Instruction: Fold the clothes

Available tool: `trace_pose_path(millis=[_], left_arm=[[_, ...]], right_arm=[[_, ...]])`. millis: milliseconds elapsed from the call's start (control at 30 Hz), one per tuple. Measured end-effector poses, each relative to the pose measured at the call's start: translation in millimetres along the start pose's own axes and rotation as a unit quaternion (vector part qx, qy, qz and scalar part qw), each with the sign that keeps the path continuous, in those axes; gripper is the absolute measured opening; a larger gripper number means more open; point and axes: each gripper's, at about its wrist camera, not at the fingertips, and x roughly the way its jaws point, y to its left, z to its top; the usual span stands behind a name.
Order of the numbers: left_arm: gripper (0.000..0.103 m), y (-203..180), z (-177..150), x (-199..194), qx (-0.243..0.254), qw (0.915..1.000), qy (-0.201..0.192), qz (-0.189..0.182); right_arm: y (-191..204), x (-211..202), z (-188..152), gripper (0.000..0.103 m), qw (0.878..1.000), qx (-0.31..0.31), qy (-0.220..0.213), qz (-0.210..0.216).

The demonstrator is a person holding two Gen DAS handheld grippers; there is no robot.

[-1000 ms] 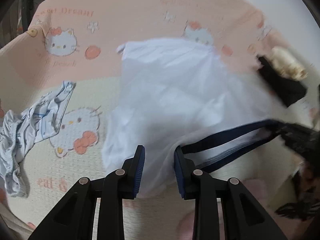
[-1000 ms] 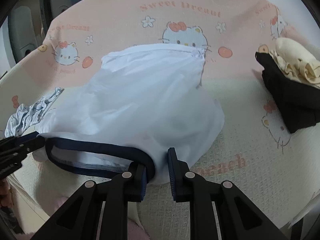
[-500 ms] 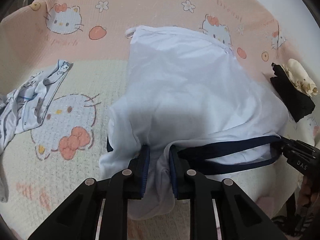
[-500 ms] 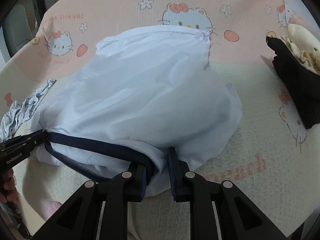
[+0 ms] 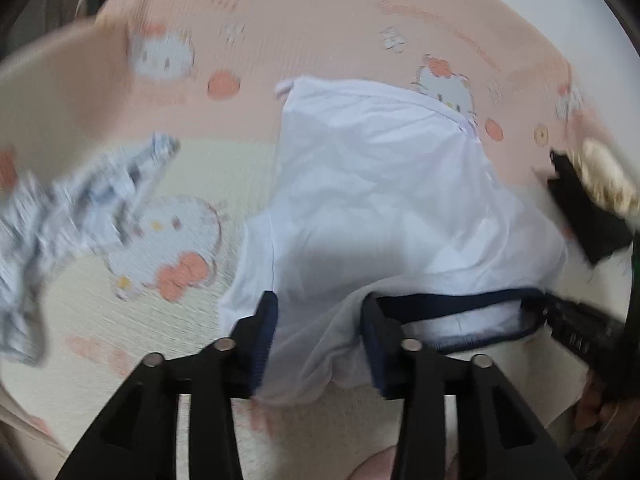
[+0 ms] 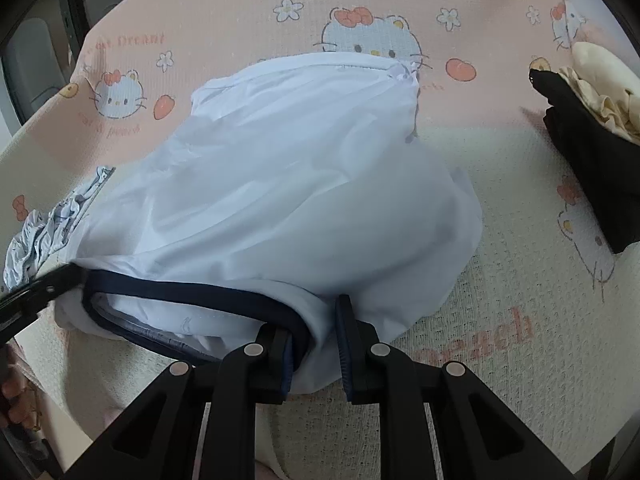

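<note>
Left gripper (image 5: 318, 334): both black fingers project forward from the lower edge, jaws set wide apart, blue pads (image 5: 266, 320) facing inward with white cloth (image 5: 380, 200) lying loosely in the gap. Its tip also shows at the left edge of the right wrist view. Right gripper (image 6: 322, 334): jaws drawn near together, pads pinching the cloth's dark-trimmed edge. Its tip shows at the right edge of the left wrist view, low and level.
</note>
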Motion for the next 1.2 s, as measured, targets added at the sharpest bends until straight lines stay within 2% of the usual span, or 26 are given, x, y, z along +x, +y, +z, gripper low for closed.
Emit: trace_pose_path(millis=[100,233,367,500,667,733,867,1033,1067,1100,1167,1200], left_arm=[[0.039,-18,0,-18,0.050,0.9986,-0.014,0.013],[0.039,-35,-2,-29,0.083,0.9963,-0.023,-0.003],[0.039,-46,-6,-23,0.106,0.9938,-0.018,-0.027],[0.034,-44,-10,0,0.090,0.9956,0.011,-0.024],[0.034,-35,-10,19,0.051,0.9978,0.033,-0.027],[0.034,-37,-8,23,0.059,0.9978,0.029,-0.011],[0.034,-46,-8,35,0.116,0.9920,0.034,0.036],[0.034,-46,-9,46,0.130,0.9902,0.040,0.033],[0.034,-46,-9,47,0.130,0.9902,0.040,0.031],[0.034,-45,-9,49,0.129,0.9903,0.040,0.030],[0.034,-45,-6,52,0.129,0.9905,0.041,0.028],[0.034,-45,-6,53,0.131,0.9902,0.039,0.027]], right_arm=[[1,-3,0,0.017,1.000,0.002,-0.003,0.001],[3,-8,0,0.017,1.000,0.000,-0.009,0.006],[6,-12,3,0.017,1.000,-0.006,-0.011,0.010],[5,-13,2,0.017,1.000,-0.007,-0.009,0.012],[7,-15,-1,0.017,1.000,-0.007,-0.009,0.017],[8,-15,-2,0.017,1.000,-0.009,-0.009,0.018],[14,-13,-5,0.017,1.000,-0.026,-0.007,0.005],[17,-15,-3,0.018,0.999,-0.038,-0.017,0.021],[19,-15,-1,0.021,0.999,-0.046,-0.017,0.019],[21,-14,0,0.033,0.998,-0.056,-0.018,0.017],[28,-14,2,0.048,0.996,-0.089,-0.025,0.012],[32,-14,2,0.049,0.994,-0.106,-0.030,0.009]])
